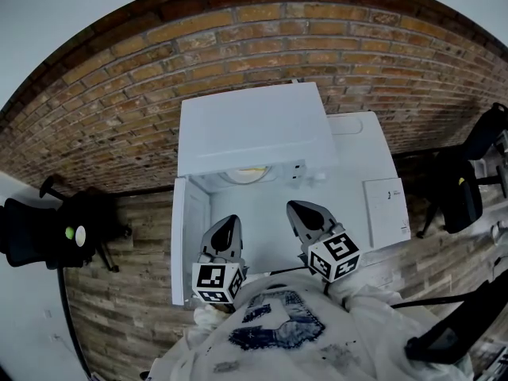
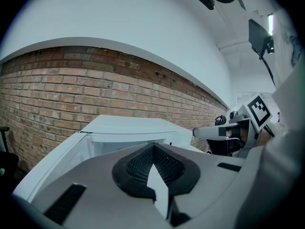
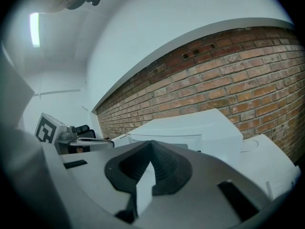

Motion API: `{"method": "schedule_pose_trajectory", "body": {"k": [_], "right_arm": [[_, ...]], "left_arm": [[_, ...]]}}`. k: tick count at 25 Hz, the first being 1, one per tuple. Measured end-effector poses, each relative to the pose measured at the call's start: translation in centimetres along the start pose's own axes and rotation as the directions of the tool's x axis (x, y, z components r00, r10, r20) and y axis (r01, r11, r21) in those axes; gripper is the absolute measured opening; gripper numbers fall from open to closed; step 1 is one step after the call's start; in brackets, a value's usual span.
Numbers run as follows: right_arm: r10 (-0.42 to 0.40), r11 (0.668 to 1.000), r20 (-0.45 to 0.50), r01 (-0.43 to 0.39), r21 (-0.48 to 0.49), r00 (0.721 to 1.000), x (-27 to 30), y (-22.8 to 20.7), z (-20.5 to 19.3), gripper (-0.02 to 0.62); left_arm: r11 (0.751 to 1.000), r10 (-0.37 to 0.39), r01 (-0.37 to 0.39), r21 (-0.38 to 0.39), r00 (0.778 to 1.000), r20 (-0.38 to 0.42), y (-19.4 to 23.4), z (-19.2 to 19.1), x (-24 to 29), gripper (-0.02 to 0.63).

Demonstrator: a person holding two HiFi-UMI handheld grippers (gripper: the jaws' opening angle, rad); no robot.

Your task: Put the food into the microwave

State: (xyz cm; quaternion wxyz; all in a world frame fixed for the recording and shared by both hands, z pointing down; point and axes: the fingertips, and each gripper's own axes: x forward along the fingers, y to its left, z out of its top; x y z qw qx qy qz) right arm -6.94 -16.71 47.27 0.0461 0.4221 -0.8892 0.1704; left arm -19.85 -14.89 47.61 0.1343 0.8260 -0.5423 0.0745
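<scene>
A brick wall (image 1: 238, 46) fills the upper part of the head view, and a wood-plank floor (image 1: 119, 308) runs along the lower left. At the centre stands a white tabletop (image 1: 361, 157) carrying a white microwave (image 1: 254, 125), its door (image 1: 189, 236) swung open towards the left of the frame. The person's pale, printed garment (image 1: 278, 332) takes up the bottom edge. A black chair (image 1: 48, 232) sits at the left edge and another dark chair (image 1: 468, 173) at the right edge. Both grippers hover in the lower centre, in front of the open cavity and apart from each other: the left gripper (image 1: 232, 221) near the door, the right gripper (image 1: 300, 206) beside it. Each gripper view shows the fingers pressed together at their tips with nothing between them. A white booklet (image 1: 386, 205) lies on the tabletop to the right. The plate of food (image 1: 250, 173), pale yellow, sits inside the microwave, just under its top edge.
</scene>
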Motion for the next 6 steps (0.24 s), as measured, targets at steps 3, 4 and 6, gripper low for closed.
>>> {"method": "schedule_pose_trajectory", "body": {"k": [3,4,6], "right_arm": [[0.001,1.0,0.0,-0.001,-0.001,1.0,0.19,0.25,0.03,0.014],[0.002,1.0,0.0,-0.002,-0.001,1.0,0.25,0.31,0.05,0.014],[0.003,1.0,0.0,-0.003,0.0,1.0,0.37,0.41,0.11,0.014]], "left_arm": [[1.0,0.0,0.0,0.0,1.0,-0.002,0.22,-0.09,-0.05,0.008],[1.0,0.0,0.0,-0.001,1.0,-0.004,0.31,-0.13,-0.07,0.008],[1.0,0.0,0.0,-0.004,1.0,-0.007,0.48,-0.18,-0.1,0.008]]}}
